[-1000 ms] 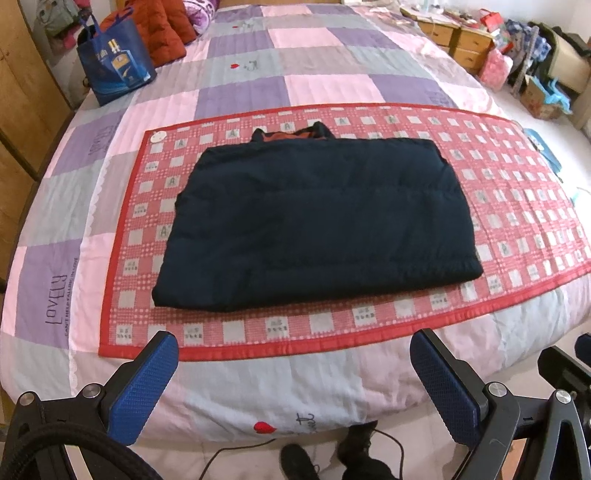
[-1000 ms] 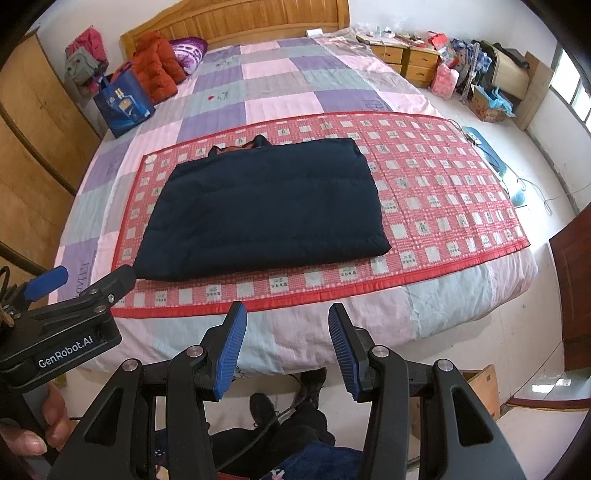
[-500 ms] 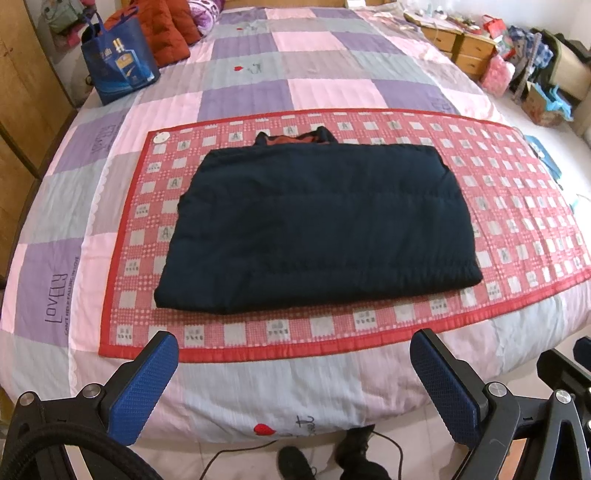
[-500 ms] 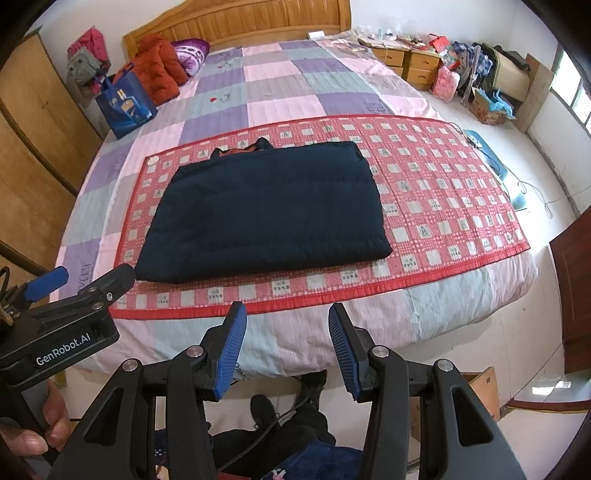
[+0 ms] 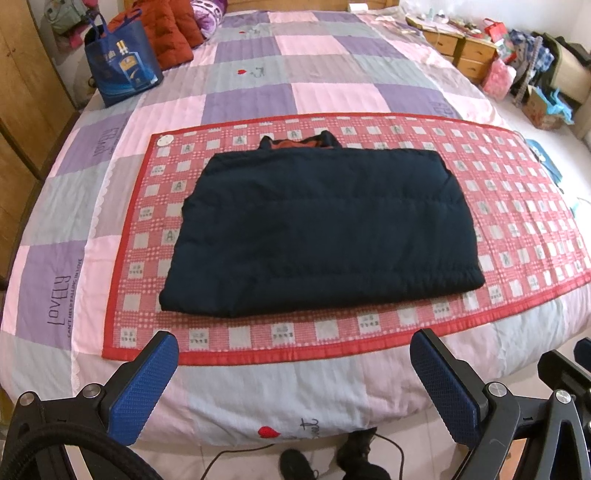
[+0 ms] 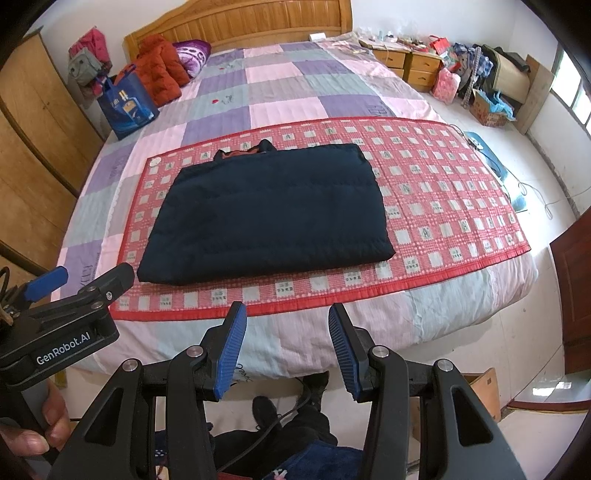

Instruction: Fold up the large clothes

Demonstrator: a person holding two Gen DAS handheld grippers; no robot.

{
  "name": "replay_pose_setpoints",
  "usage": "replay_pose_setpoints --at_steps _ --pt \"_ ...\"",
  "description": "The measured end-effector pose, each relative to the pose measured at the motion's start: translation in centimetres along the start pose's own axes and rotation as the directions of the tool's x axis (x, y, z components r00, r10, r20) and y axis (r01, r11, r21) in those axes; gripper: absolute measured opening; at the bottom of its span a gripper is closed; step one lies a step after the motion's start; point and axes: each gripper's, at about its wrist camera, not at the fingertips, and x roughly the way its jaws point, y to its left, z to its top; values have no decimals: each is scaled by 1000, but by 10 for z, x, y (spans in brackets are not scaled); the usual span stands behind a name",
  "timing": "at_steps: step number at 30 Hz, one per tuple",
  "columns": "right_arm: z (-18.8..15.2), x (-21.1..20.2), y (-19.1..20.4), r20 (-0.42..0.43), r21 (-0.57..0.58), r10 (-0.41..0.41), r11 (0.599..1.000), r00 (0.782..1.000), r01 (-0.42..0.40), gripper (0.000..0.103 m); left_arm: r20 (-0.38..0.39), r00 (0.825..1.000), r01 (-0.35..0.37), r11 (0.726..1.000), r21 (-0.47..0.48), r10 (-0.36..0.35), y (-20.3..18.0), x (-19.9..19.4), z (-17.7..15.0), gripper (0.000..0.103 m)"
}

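Item one, far left: tall wooden wardrobe doors, well apart from the work.

Item two: blue printed tote bag standing on the near-left corner of the pillow end, with an orange quilted puffer garment just behind it.

Item three: the bed's patchwork quilt in pink, purple and grey squares, carrying everything below.

Item four: red-bordered checked cotton mat laid across the quilt, its near hem close to the bed's foot edge.

Item five, the task's thing: my dark navy quilted jacket, already folded into a flat rectangle, lying on the left-centre of the mat; a rust-coloured lining shows at the collar on its far edge. Neither tool touches it.

Item six: my left gripper, blue-padded fingers spread wide apart, empty, hanging over the foot of the bed.

Item seven: my right gripper, fingers parted about halfway, nothing between them, also short of the mat.

Item eight, far right: wooden bedside drawers and a heap of bags and boxes on the floor.

Hazards, as I judge them. The padded fabric is thick and springy: pinching only the top layer for another fold would likely peel the bundle open. My narrower right opening may fail to take the full thickness. Dragging the jacket could ruck the mat beneath. A cable runs by my feet, a trip risk if I step in.
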Motion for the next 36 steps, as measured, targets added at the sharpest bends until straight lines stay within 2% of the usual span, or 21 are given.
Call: replay_pose_setpoints --at_steps 36 --pt "-2 -1 0 2 2 0 1000 1000 0 50 3 1000 -3 1000 1 3 2 -10 1 103"
